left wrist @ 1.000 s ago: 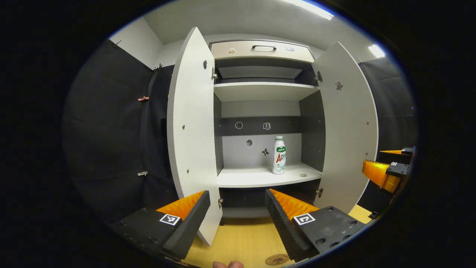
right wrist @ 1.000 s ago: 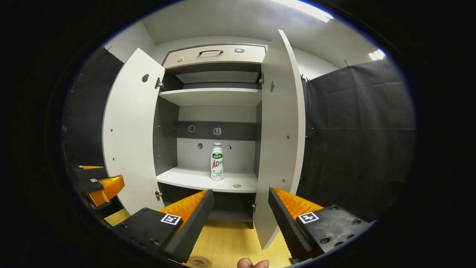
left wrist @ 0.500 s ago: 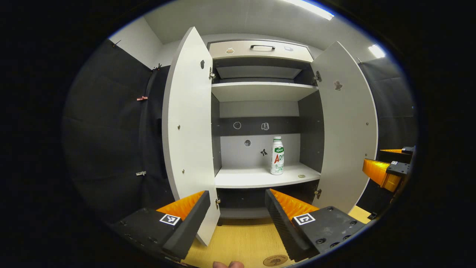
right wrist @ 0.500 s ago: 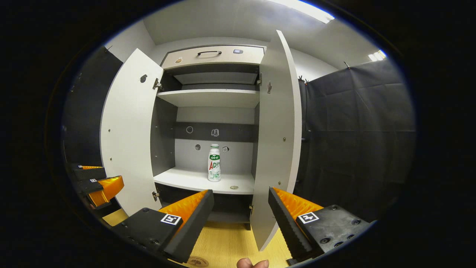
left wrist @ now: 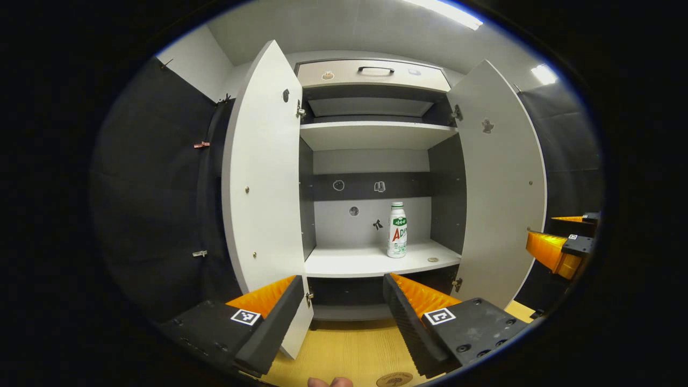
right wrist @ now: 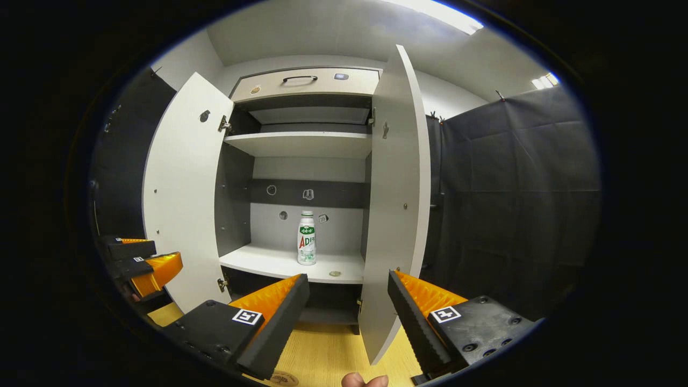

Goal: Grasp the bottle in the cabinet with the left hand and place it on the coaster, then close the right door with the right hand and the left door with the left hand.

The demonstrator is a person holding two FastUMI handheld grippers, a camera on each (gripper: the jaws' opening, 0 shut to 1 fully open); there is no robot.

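Matt white cabinet (left wrist: 371, 134) boards, wood-grain table (left wrist: 344, 349), glossy plastic bottle (left wrist: 397, 230).

My view: white bottle (left wrist: 397, 230) with green and red label, white cabinet doors (left wrist: 262, 183), dark grey cabinet (left wrist: 449, 193) walls, pale wood-grain bench (left wrist: 344, 352).

Bright ceiling light strips (left wrist: 446, 12) overhead, sharp focus, strong fisheye bending at edges, dark shadowed cabinet (left wrist: 371, 134) recesses.

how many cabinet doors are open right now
2: the left door swung out on the cabinet's left side, and the right door swung out on its right side. The drawer above is shut.
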